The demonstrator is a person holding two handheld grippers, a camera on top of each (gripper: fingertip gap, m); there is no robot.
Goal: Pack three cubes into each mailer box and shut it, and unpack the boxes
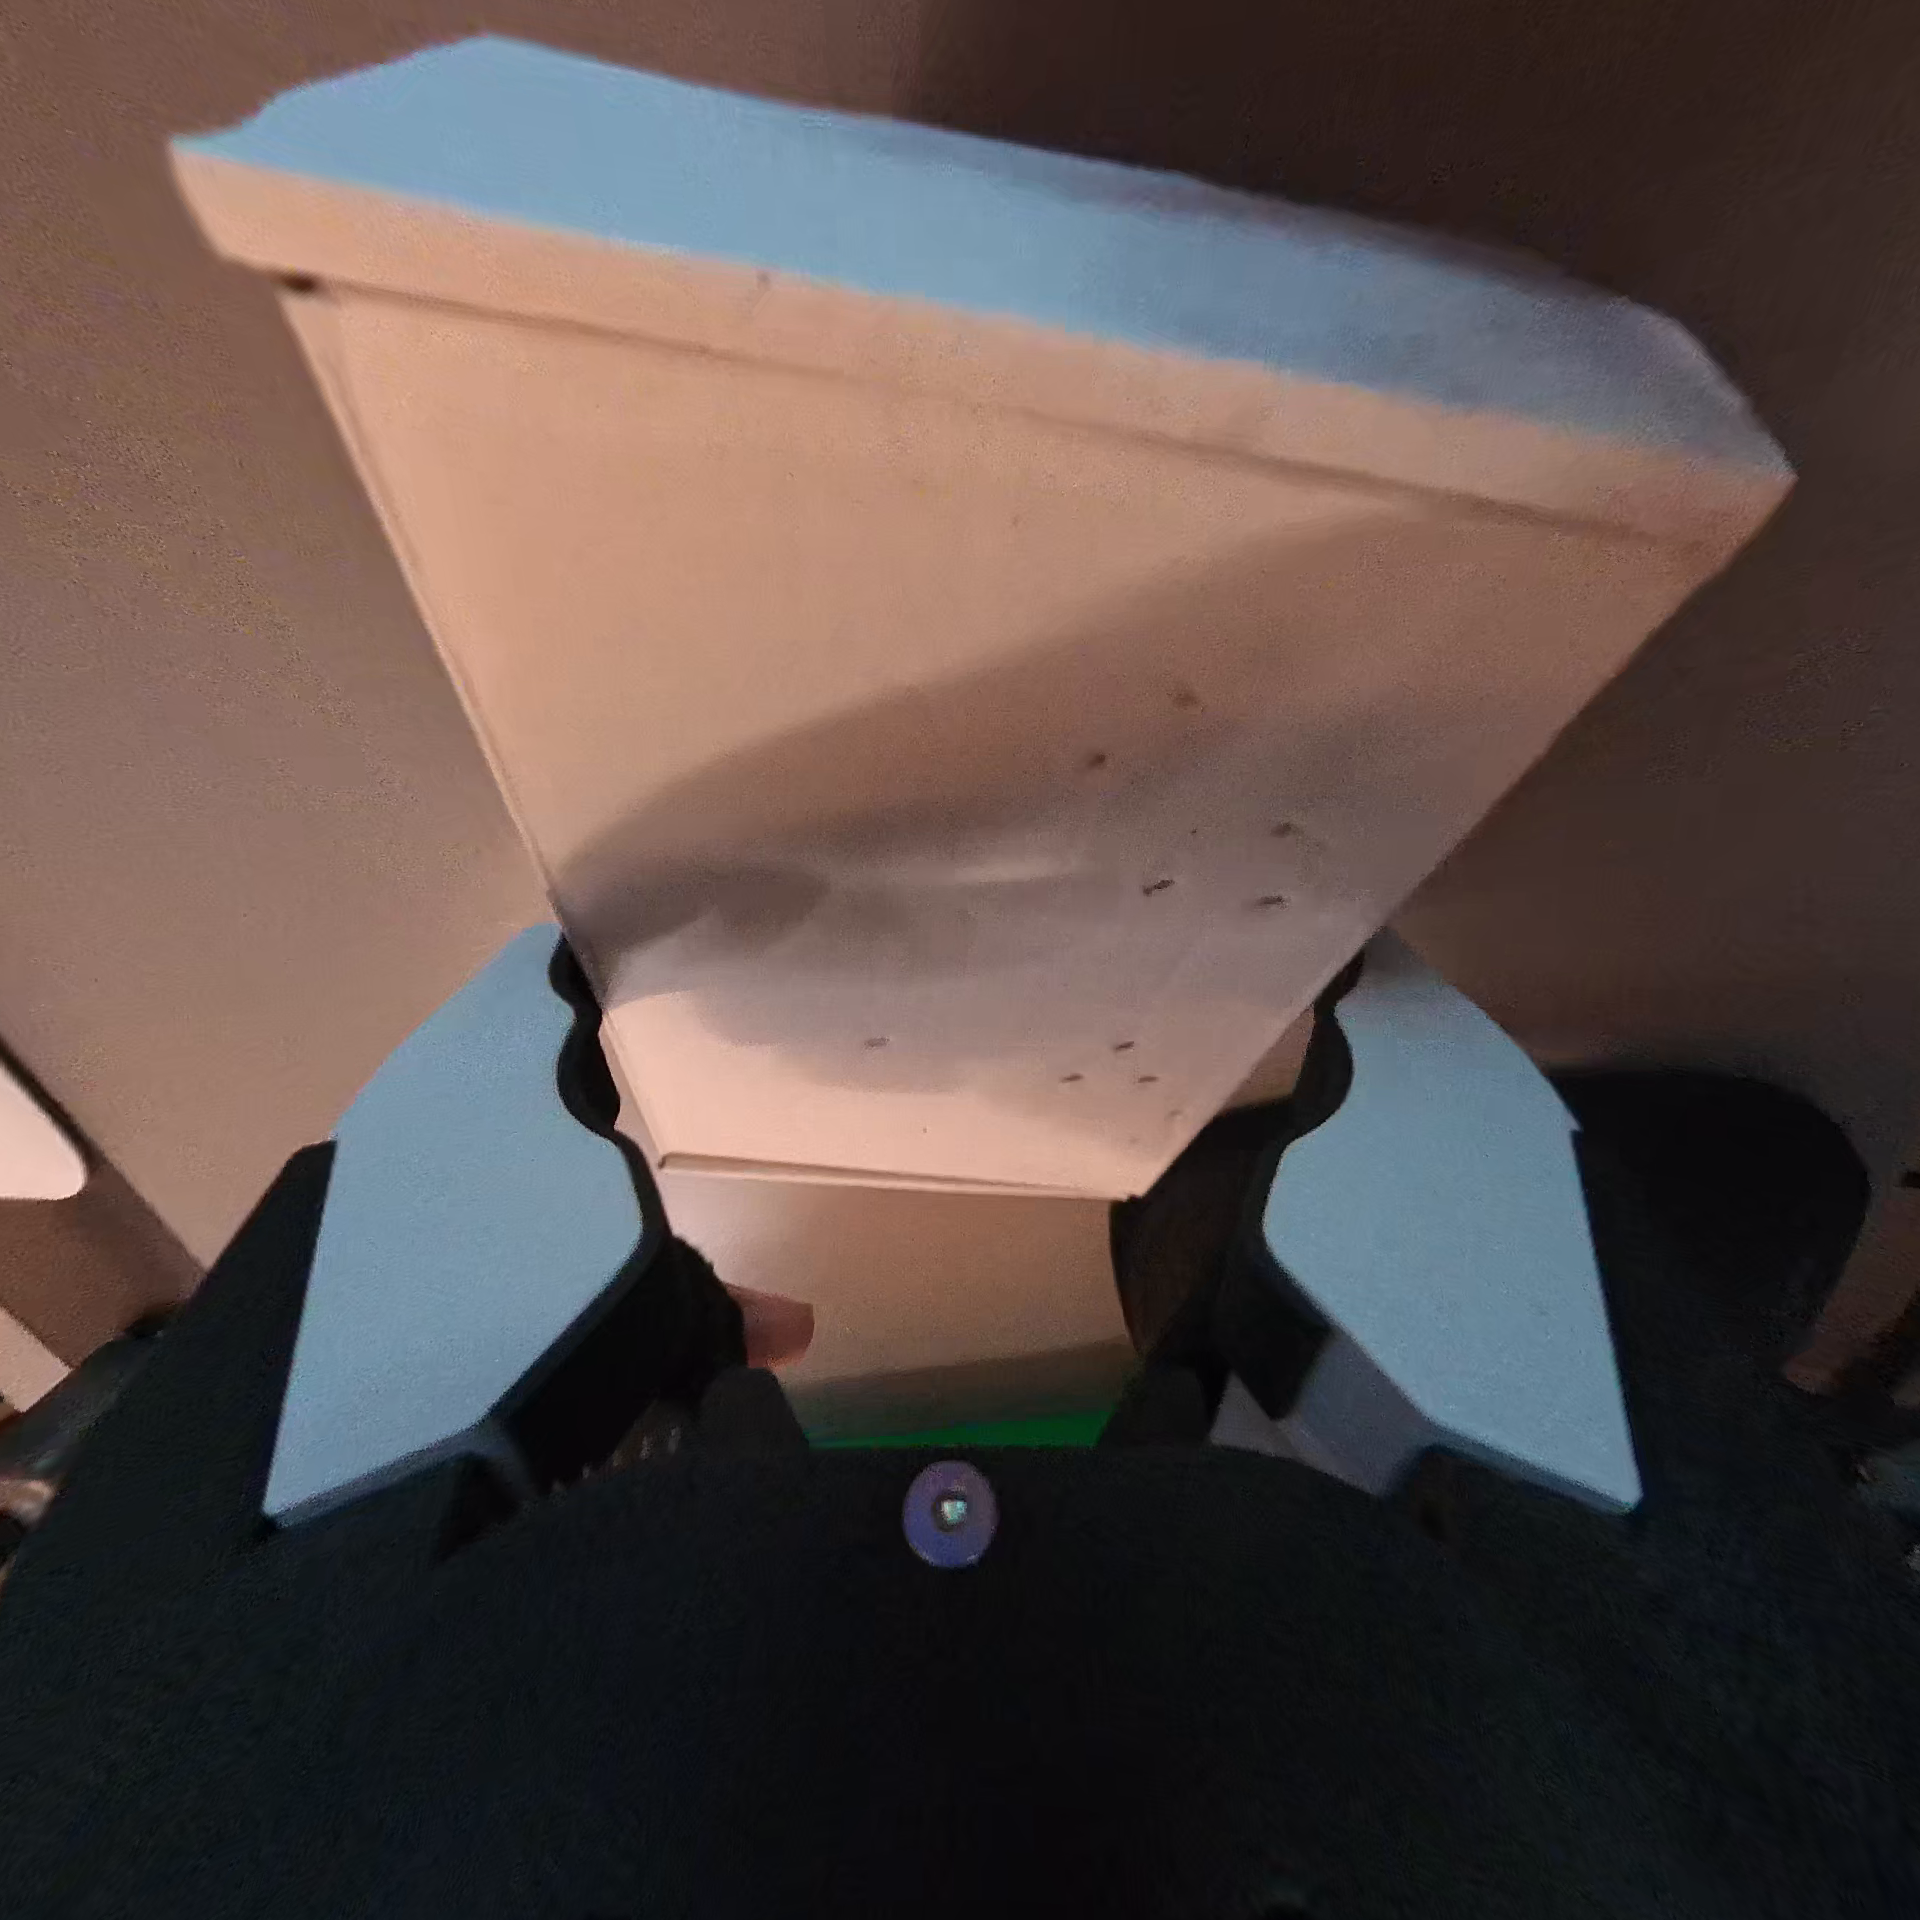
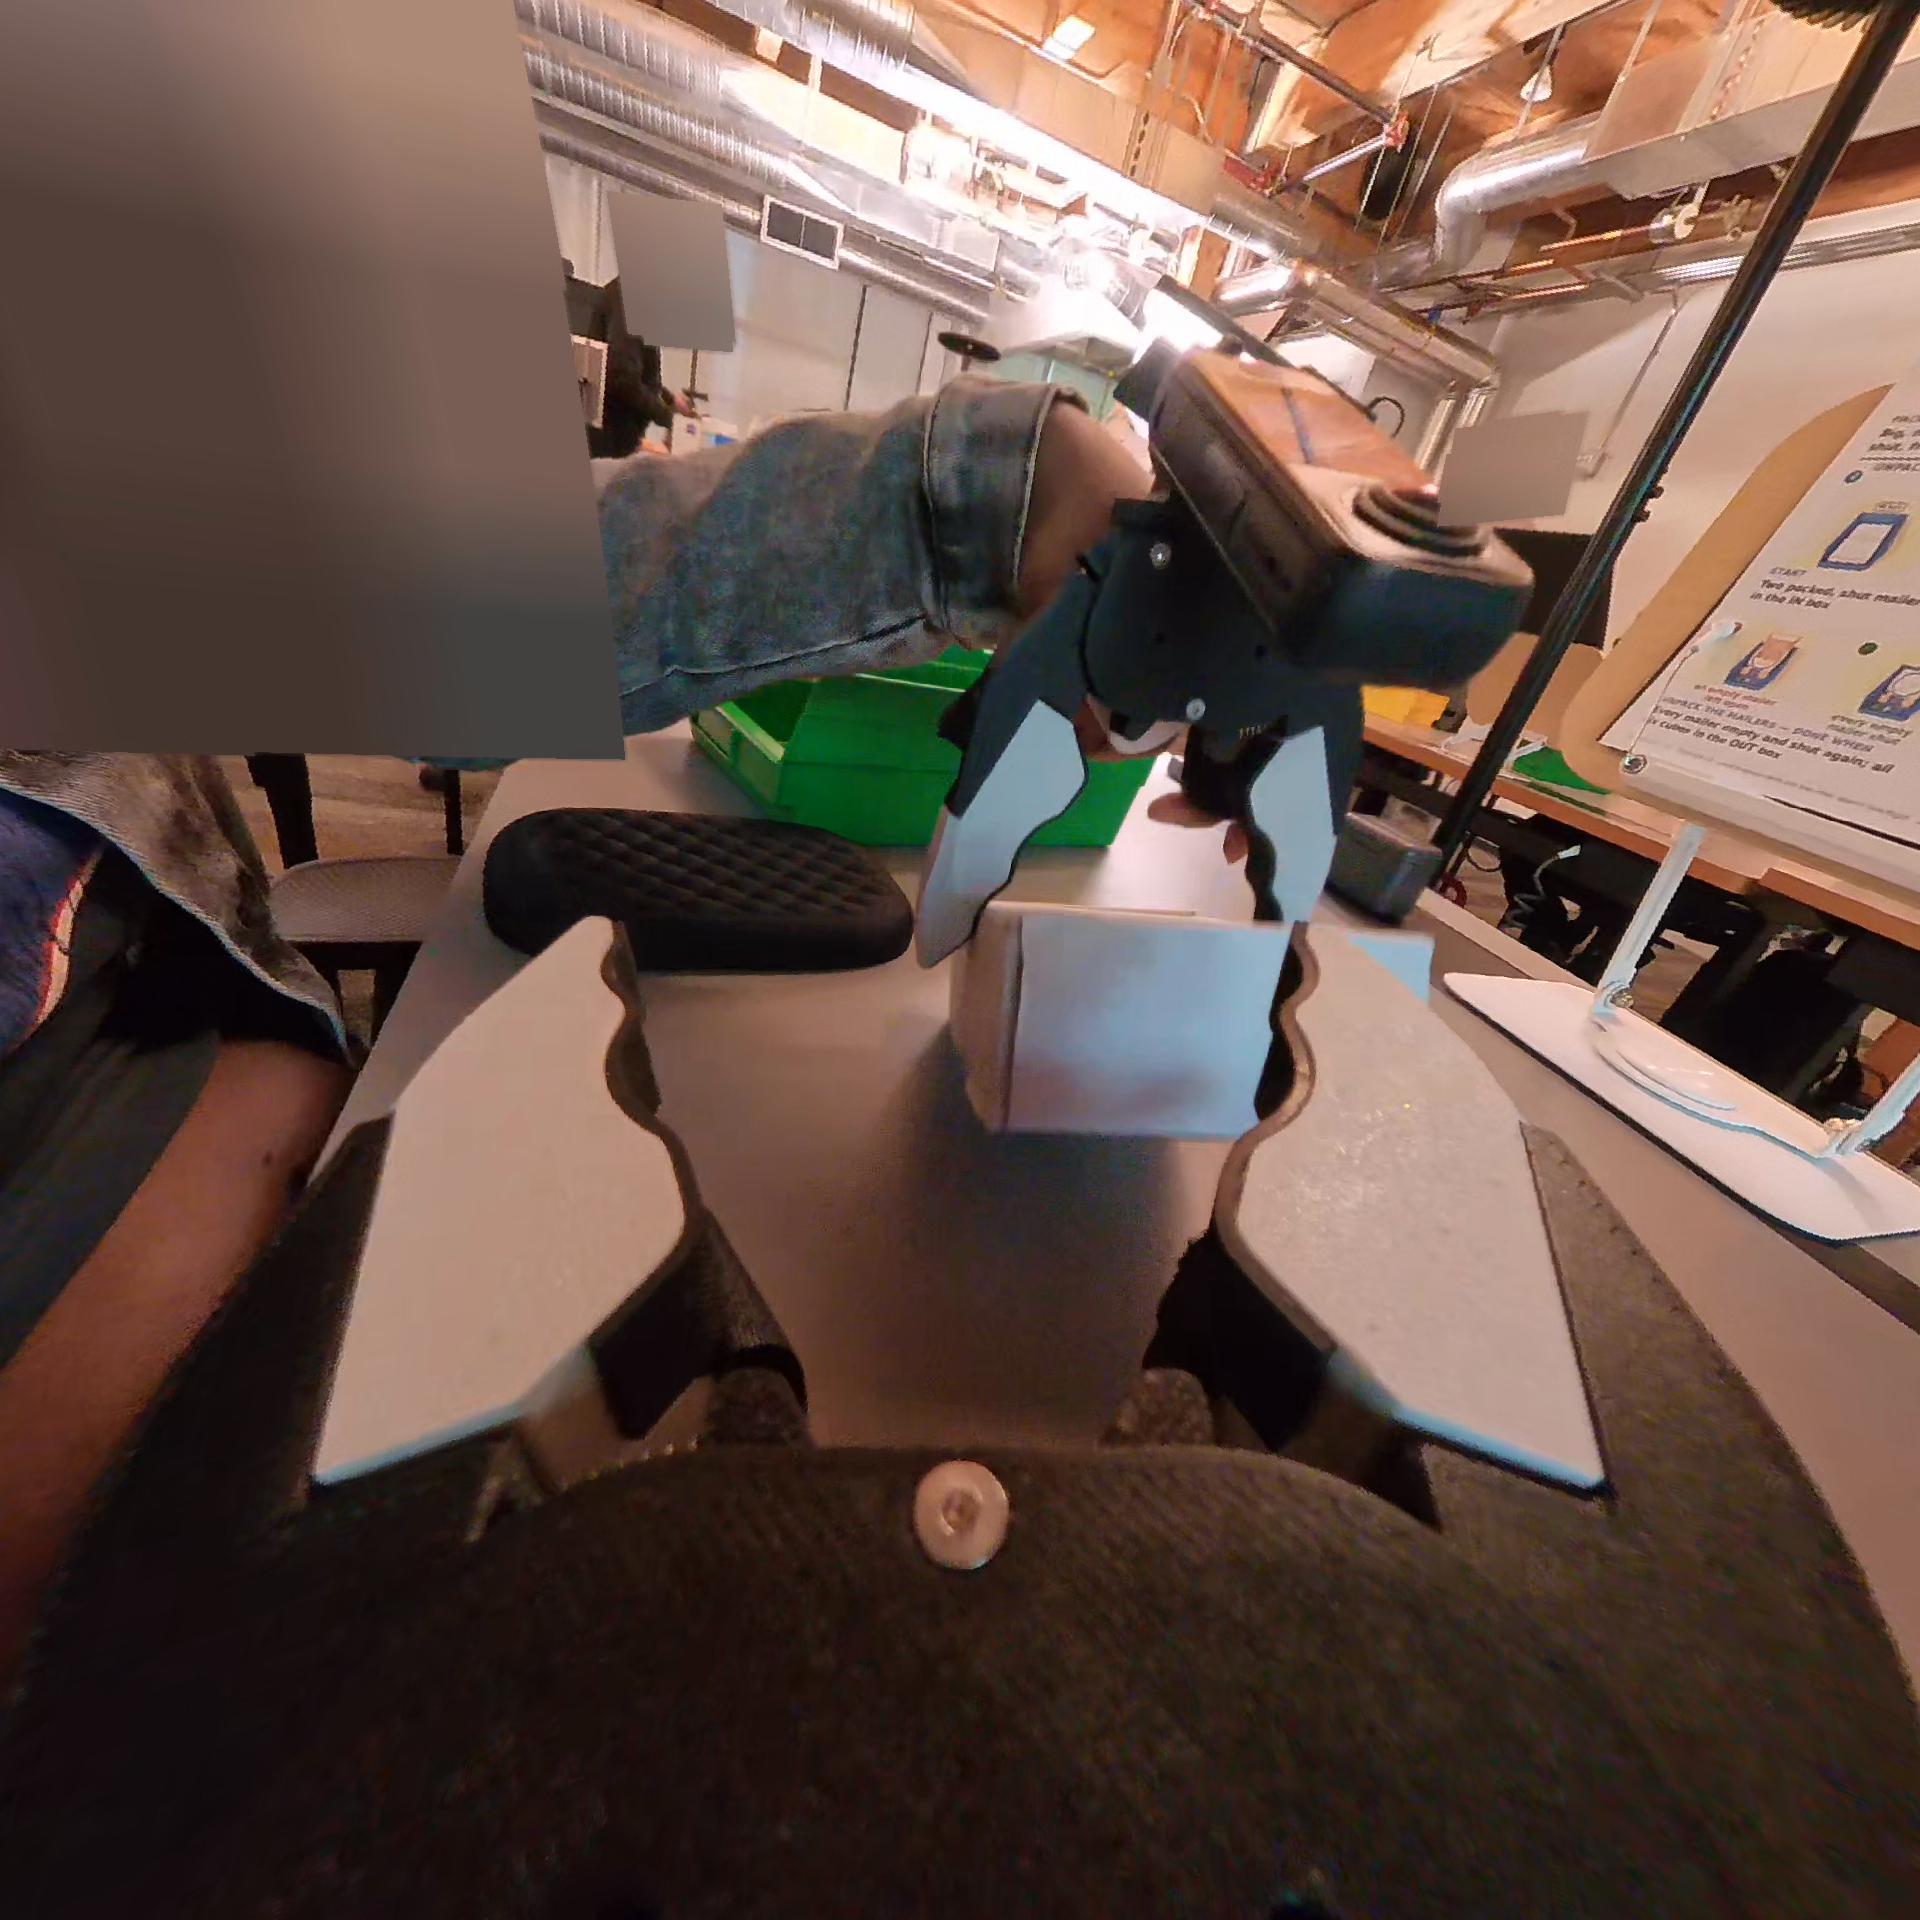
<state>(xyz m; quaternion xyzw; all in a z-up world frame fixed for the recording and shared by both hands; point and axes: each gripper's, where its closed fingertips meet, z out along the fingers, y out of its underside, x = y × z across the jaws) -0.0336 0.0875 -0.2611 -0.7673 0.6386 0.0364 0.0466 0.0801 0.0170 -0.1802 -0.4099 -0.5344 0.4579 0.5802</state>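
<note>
A shut white mailer box (image 1: 935,623) fills the left wrist view, seen from above. My left gripper (image 1: 956,966) straddles it, and both fingertips press against its sides. In the right wrist view the same box (image 2: 1132,1029) stands on the grey table (image 2: 883,1195), with the left gripper (image 2: 1122,894) coming down over its top from behind. My right gripper (image 2: 956,966) is open and empty, low over the table just in front of the box. Its right fingertip (image 2: 1309,997) is at the box's right edge. No cubes are in view.
A green bin (image 2: 862,758) stands behind the box, and a black padded rest (image 2: 696,894) lies to its left. A white stand with an instruction sheet (image 2: 1766,644) and its white base (image 2: 1662,1101) are at the right. A small grey device (image 2: 1382,862) sits behind the box. A person's denim sleeve (image 2: 790,551) reaches in from the left. Left tips to right tips: about 15 cm.
</note>
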